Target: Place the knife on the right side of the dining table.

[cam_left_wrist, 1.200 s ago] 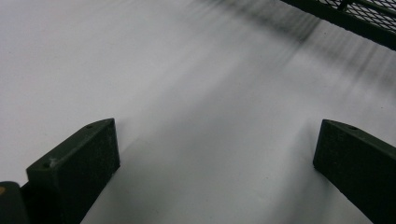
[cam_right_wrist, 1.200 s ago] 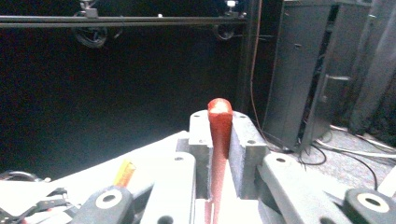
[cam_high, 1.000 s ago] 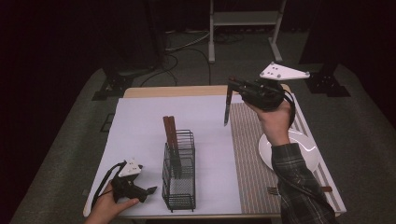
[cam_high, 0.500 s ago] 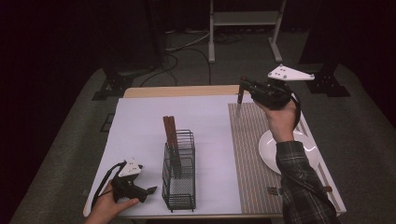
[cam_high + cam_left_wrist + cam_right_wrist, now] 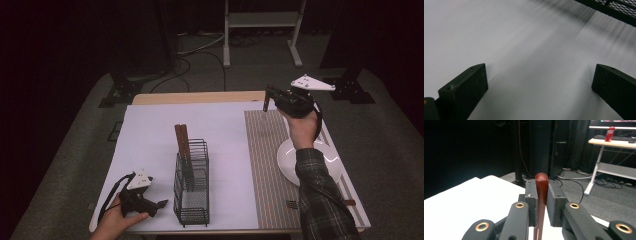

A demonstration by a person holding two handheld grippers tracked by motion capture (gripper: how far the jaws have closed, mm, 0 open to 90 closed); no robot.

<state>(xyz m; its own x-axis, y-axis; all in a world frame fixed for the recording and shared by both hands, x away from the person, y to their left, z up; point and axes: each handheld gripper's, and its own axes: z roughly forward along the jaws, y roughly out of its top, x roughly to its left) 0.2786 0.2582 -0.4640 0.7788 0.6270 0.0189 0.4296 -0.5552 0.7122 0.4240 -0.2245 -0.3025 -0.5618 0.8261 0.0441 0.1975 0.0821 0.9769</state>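
My right gripper (image 5: 270,93) hovers above the far end of the striped mat (image 5: 267,165), shut on a utensil with a brown wooden handle (image 5: 266,104) that hangs down from the jaws. In the right gripper view the rounded handle end (image 5: 541,181) sticks up between the closed jaws of the right gripper (image 5: 541,192). A black wire rack (image 5: 192,185) stands on the white table cover with two brown-handled utensils (image 5: 181,142) upright in it. My left gripper (image 5: 157,204) rests open near the front edge, left of the rack; the left gripper (image 5: 540,72) has bare white surface between its jaws.
A white plate (image 5: 300,160) lies on the right of the mat, partly under the person's right forearm. A fork (image 5: 305,204) lies at the mat's near end. The rack's base (image 5: 614,10) crosses the top right of the left gripper view. Dark stands surround the table.
My right gripper has carried the brown-handled utensil to the right and farther back, over the mat's far end. The left gripper has stayed put.
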